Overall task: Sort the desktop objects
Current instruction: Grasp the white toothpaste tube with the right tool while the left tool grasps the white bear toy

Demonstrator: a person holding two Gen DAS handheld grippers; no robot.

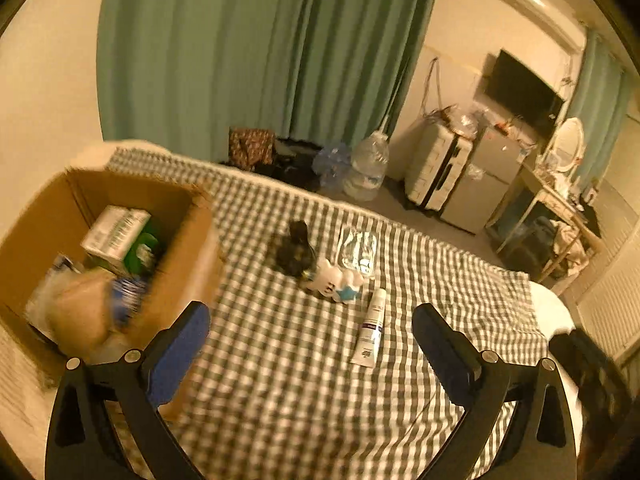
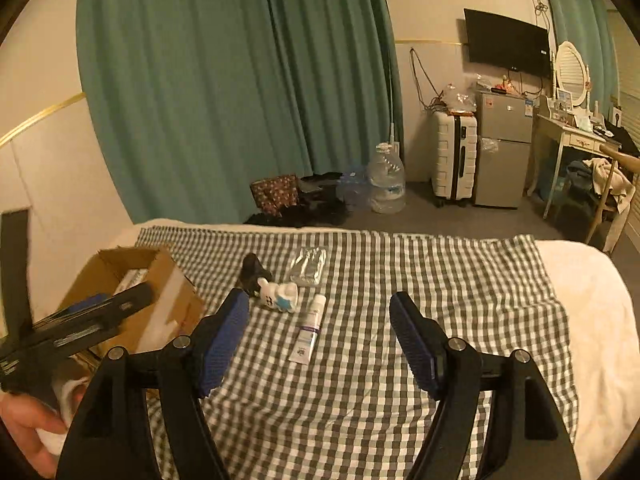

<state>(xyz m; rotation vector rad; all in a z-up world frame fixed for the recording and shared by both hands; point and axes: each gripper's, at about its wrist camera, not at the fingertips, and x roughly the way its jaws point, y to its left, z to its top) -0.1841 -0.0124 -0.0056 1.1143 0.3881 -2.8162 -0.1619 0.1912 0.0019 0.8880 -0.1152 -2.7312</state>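
Note:
On the checked cloth (image 1: 288, 380) lie a white tube (image 1: 372, 326), a white toy figure (image 1: 334, 280), a dark object (image 1: 294, 250) and a clear plastic packet (image 1: 357, 252). A cardboard box (image 1: 188, 248) at the left holds a green-and-white carton (image 1: 120, 236) and other items. My left gripper (image 1: 312, 340) is open and empty, beside the box, short of the tube. My right gripper (image 2: 320, 332) is open and empty, with the tube (image 2: 310, 330) lying between its fingers further ahead. The left gripper (image 2: 80, 328) shows at the left of the right wrist view, near the box (image 2: 168, 280).
Beyond the bed edge stand a large water bottle (image 2: 386, 178), a white suitcase (image 2: 454, 156), a small fridge (image 2: 504, 148), a dressing table (image 2: 572, 140) and green curtains (image 2: 240, 80). Bags (image 2: 276, 192) lie on the floor.

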